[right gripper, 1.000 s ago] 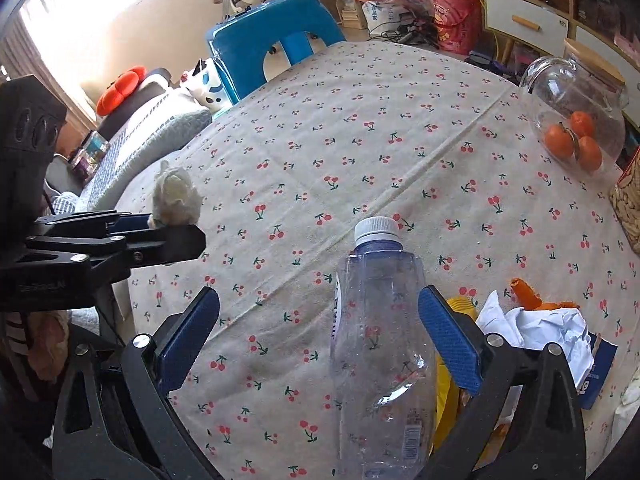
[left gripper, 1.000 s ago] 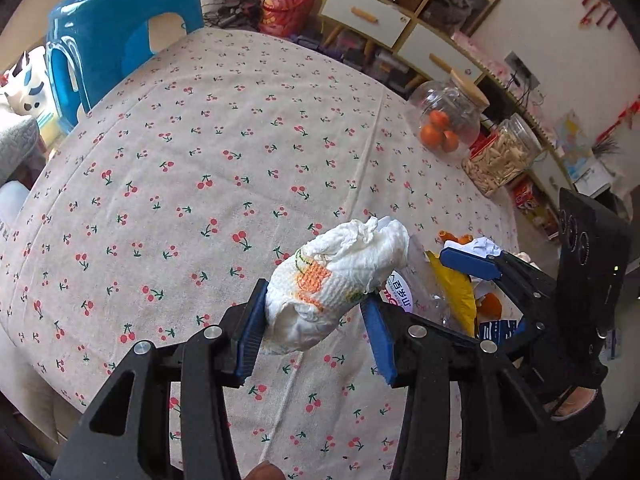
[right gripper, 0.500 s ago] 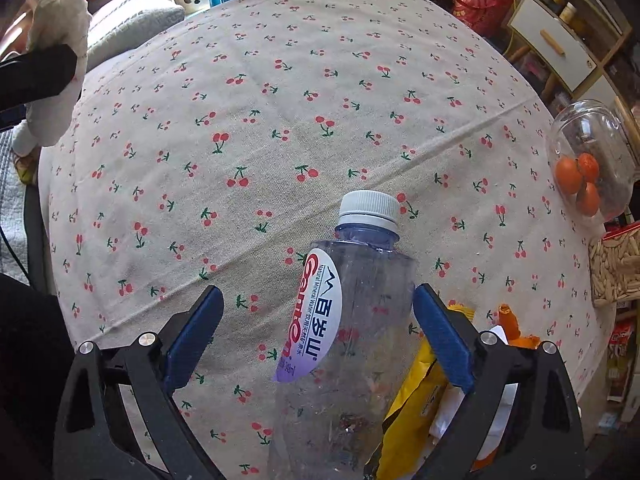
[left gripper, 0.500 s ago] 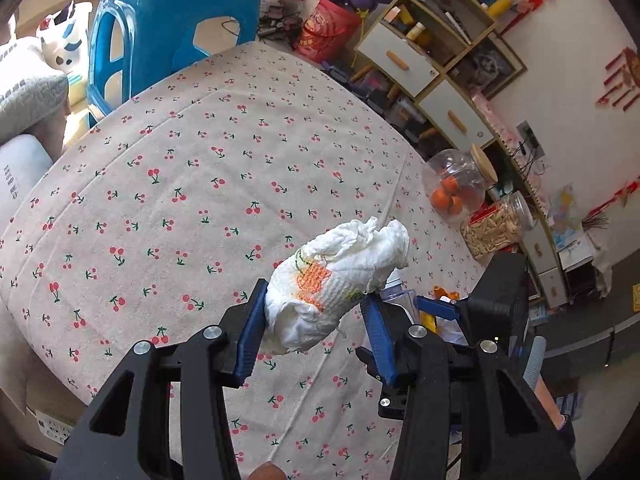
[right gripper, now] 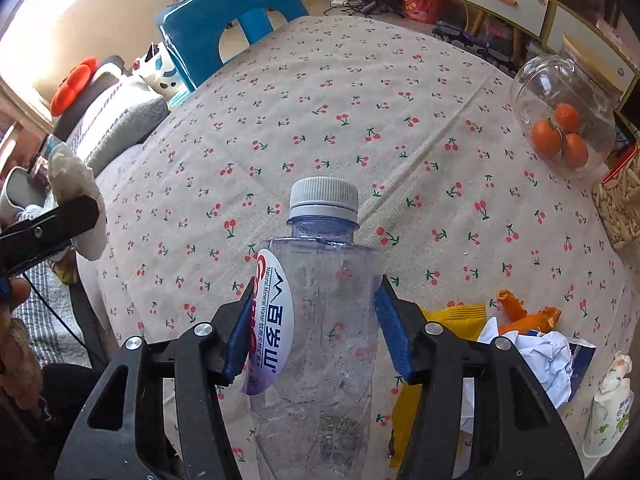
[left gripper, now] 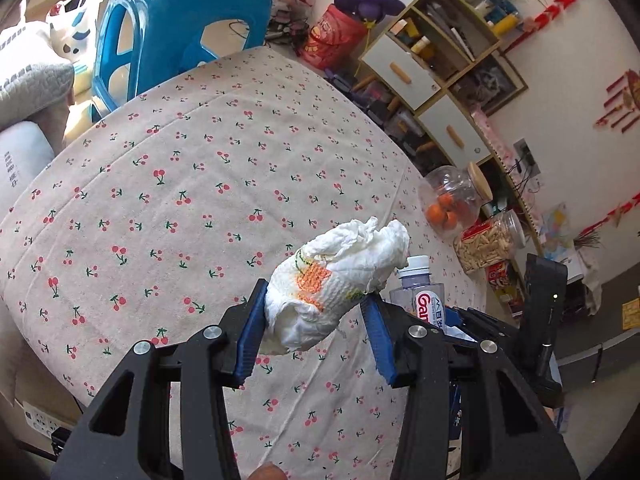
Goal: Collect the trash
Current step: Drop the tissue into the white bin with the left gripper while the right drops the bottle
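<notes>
Since the earlier frames: right gripper (right gripper: 314, 334) jaws have just been closing, from spread wide either side of the water bottle (right gripper: 320, 320) to blue pads pressed on its shoulders. Left gripper (left gripper: 312, 332) looks unchanged, clamped on the crumpled paper towel (left gripper: 334, 284); its view has swung to take in more of the shelf unit (left gripper: 436, 76) at 1 o'clock.

Step in hand, as I judge it: both tongs loaded, one piece of trash each, pickup finished on the right. No bin shows in either view, so the next move calls for carrying both loads off the table to wherever trash goes, without squeezing the bottle out of the pads.

Where things are: bottle upright in the right pads, cap (right gripper: 324, 198) at 12 o'clock from the jaws, above the cherry-print tablecloth (right gripper: 360, 100). Towel wad held clear of the cloth in the left view; in the right view it sits at 9 o'clock.

Trash yet to collect, right view, 4 o'clock: yellow wrapper (right gripper: 452, 316), orange peel (right gripper: 520, 314), white crumpled paper (right gripper: 540, 356), small paper cup (right gripper: 608, 412).

Materials:
- Bottle: thin clear plastic, ribbed white cap, label peeling loose on its left side. Looks empty, likely light and easily dented.
- Towel: soft, embossed, orange and green print, wadded into a lump.
- Cloth: woven, creased.
- Glass jar of oranges (right gripper: 564, 116) at 2 o'clock, lying tilted.
</notes>
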Demonstrator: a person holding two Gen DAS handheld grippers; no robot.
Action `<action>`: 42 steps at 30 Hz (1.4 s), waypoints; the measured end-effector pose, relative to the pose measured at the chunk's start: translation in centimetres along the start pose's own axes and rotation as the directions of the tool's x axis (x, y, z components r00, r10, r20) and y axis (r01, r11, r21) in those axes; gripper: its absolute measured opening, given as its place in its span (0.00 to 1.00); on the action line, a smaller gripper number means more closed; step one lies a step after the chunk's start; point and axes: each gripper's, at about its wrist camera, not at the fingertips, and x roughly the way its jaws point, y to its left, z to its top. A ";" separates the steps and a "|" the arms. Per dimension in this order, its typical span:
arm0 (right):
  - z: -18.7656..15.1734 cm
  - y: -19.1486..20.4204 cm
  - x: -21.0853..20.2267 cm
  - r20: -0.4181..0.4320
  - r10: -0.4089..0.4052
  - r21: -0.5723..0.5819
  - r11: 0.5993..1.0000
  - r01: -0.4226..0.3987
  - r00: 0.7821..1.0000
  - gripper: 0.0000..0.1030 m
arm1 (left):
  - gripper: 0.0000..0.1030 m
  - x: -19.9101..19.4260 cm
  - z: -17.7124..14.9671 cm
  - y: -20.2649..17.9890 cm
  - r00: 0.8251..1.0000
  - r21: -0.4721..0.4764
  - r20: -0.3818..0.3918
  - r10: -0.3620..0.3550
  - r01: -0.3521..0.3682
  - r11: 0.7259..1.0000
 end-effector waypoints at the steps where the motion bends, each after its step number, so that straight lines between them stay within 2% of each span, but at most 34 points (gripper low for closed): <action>1: 0.6 -0.1 -0.4 0.021 0.010 0.015 1.000 -0.010 1.000 0.52 | 0.45 -0.1 0.0 0.1 1.000 -0.005 0.003 -0.001 0.001 1.000; 8: 0.7 0.7 -4.5 0.173 -0.033 0.031 0.999 0.028 0.984 0.52 | 0.45 -0.2 0.0 0.2 1.000 -0.011 0.012 0.002 -0.002 1.000; 14: 0.2 0.9 -6.6 0.283 -0.064 0.076 0.996 0.044 0.957 0.52 | 0.45 -0.5 -0.2 -0.7 0.999 -0.001 0.048 0.002 -0.002 1.000; 23: -3.3 -1.4 -10.6 0.435 -0.163 0.171 0.981 0.096 0.886 0.52 | 0.45 -0.8 -2.3 -5.0 0.991 0.089 0.134 -0.010 -0.002 0.996; 26: -4.7 -3.1 -12.1 0.467 -0.189 0.211 0.973 0.098 0.864 0.52 | 0.45 -0.7 -3.0 -6.7 0.990 0.116 0.133 -0.042 0.027 0.993; 32: -7.8 -6.5 -15.2 0.515 -0.253 0.280 0.953 0.118 0.819 0.52 | 0.45 -1.1 -4.3 -10.6 0.984 0.178 0.173 -0.049 0.018 0.984; 36: -10.3 -9.1 -17.4 0.540 -0.302 0.334 0.934 0.129 0.786 0.52 | 0.45 -0.2 -5.6 -13.3 0.985 0.190 0.157 -0.066 0.036 0.981; 42: -14.7 -13.6 -20.7 0.555 -0.398 0.426 0.890 0.160 0.730 0.52 | 0.45 1.7 -8.4 -18.7 0.990 0.271 0.113 -0.083 0.049 0.961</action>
